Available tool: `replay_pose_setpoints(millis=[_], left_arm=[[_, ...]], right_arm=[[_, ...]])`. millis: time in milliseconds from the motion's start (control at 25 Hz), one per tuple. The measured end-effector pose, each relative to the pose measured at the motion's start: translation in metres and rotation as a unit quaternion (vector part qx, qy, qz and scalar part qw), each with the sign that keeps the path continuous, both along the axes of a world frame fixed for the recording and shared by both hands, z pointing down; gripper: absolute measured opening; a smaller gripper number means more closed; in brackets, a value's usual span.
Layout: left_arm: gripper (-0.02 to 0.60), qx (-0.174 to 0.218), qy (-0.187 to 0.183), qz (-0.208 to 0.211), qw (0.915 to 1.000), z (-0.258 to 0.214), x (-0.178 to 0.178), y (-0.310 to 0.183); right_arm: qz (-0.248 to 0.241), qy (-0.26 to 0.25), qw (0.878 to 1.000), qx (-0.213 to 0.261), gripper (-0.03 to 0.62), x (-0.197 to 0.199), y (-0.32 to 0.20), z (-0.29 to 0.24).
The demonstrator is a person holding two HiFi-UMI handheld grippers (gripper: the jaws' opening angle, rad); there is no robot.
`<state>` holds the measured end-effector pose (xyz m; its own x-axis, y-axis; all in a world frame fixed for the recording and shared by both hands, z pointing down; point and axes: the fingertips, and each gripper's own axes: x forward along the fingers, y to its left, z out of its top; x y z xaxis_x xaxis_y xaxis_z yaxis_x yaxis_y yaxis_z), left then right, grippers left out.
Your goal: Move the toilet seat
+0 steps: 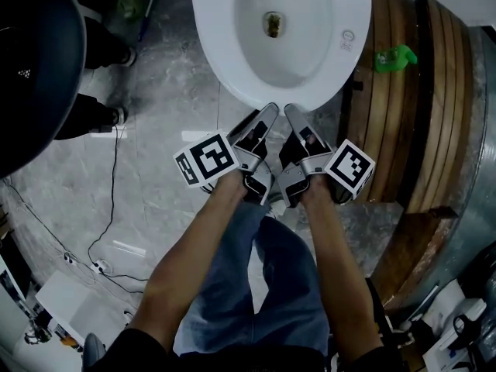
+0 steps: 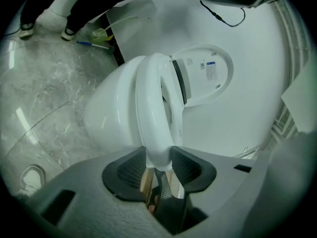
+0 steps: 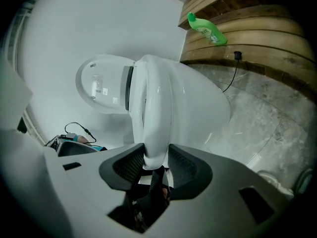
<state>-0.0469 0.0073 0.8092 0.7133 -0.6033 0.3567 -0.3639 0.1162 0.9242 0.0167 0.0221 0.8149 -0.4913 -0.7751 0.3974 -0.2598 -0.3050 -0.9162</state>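
Grey marble floor [image 1: 167, 122] surrounds a glossy white toilet seat [image 1: 213, 29].

The left forearm [image 1: 194, 246] rises from 7 o'clock in the head view and leans toward 1 o'clock. The right forearm [image 1: 335, 254] rises from 5 o'clock and leans toward 11. The left gripper [image 1: 265, 118] and right gripper [image 1: 296, 118] form a narrow V, tips just beside each other at 12 o'clock. One marker cube [image 1: 205, 160] sits out at 9 o'clock, the other [image 1: 349, 167] at 3 o'clock. Each gripper's jaws stand wide, pads pressed on both faces of the toilet seat [image 2: 151, 113] rim.
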Motion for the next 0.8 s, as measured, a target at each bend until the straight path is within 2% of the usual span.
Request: replay_pose_setpoints(millis=[360, 800], left_arm=[[0.155, -0.021, 0.014, -0.002, 0.9997, -0.06, -0.001, 0.005], [0.141, -0.011, 0.043, -0.012, 0.9989, -0.151, -0.005, -0.004]], right_arm=[[0.023, -0.011, 1.0, -0.009, 0.147, 0.002, 0.005, -0.06], [0.052, -0.033, 0.998, -0.013, 0.127, 0.0, -0.003, -0.152]])
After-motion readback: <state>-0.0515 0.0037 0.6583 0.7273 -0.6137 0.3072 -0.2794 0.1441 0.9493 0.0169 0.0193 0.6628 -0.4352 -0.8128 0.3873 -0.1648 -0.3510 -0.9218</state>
